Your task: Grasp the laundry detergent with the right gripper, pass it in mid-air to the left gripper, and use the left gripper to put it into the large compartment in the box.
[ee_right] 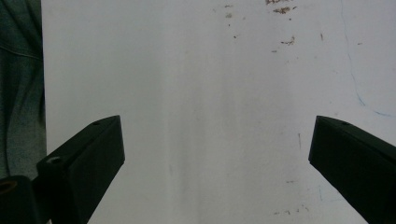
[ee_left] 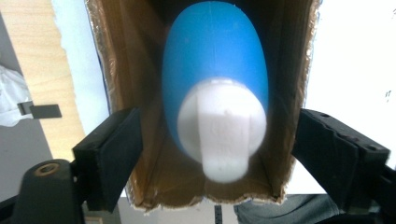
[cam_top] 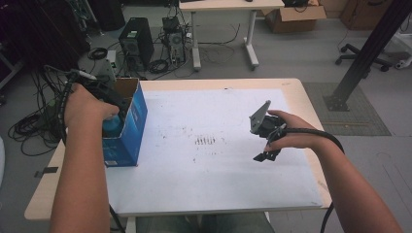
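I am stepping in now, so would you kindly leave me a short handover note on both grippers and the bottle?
Left gripper: open above the blue cardboard box, jaws apart on either side of the blue bottle without pressing on it.
Right gripper: open, nothing between the jaws, over the white table sheet.
Done: the bottle, white cap up, stands inside the box at the table's left edge.
Left: probably draw the left gripper clear.

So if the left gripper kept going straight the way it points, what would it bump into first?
Most likely the white cap of the blue bottle standing in the cardboard box; it sits right between the left gripper's open jaws, untouched.
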Motion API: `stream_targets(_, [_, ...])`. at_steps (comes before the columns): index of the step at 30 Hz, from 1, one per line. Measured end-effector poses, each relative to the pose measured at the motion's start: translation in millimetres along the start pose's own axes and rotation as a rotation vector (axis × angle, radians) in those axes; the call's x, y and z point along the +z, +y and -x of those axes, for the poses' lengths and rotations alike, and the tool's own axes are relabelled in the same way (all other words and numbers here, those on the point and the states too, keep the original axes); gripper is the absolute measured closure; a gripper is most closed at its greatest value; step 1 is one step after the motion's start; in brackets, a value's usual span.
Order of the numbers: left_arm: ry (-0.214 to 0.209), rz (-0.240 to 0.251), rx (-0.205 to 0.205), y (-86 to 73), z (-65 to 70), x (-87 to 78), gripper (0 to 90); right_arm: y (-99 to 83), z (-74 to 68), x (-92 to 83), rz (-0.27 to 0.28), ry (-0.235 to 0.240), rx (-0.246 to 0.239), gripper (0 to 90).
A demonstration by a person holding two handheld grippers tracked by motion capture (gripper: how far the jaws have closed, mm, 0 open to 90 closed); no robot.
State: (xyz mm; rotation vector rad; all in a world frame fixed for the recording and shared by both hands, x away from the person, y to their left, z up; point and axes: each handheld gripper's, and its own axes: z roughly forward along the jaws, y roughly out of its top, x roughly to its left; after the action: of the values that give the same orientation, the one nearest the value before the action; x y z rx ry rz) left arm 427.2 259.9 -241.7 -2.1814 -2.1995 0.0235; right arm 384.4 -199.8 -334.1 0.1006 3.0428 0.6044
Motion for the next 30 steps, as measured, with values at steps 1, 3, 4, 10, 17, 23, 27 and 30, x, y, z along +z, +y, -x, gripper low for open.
stream_targets(1, [0.007,0.002,-0.003,-0.5,0.2,-1.8,15.4,0.0,0.5,-0.6,0.006,-0.004,-0.009,3.4])
stream_targets(3, [0.010,0.006,-0.001,-1.6,0.0,-5.1,13.8,0.1,0.3,-2.4,0.007,-0.009,-0.017,3.5])
stream_targets(4, [0.012,0.010,-0.001,-2.3,0.2,-6.5,12.8,0.2,0.5,-3.0,0.012,-0.015,-0.023,3.4])
stream_targets(10, [0.010,0.006,0.010,-6.2,3.0,-15.7,6.5,0.0,1.2,-5.4,0.020,-0.017,-0.025,3.3])
stream_targets(17, [0.033,0.013,0.024,-9.2,7.2,-25.6,4.0,-0.6,2.2,-5.3,0.020,-0.010,-0.028,3.3])
stream_targets(23, [0.057,0.027,0.065,-10.6,16.5,-36.8,0.4,0.4,2.5,-8.3,0.018,-0.013,-0.025,3.3])
stream_targets(27, [0.068,0.055,0.106,-11.6,25.5,-48.1,0.2,1.4,3.0,-11.1,0.022,-0.019,-0.027,3.3])
stream_targets(30, [0.080,0.071,0.168,-12.1,33.1,-54.8,0.2,2.1,2.8,-13.1,0.022,-0.022,-0.028,3.3])
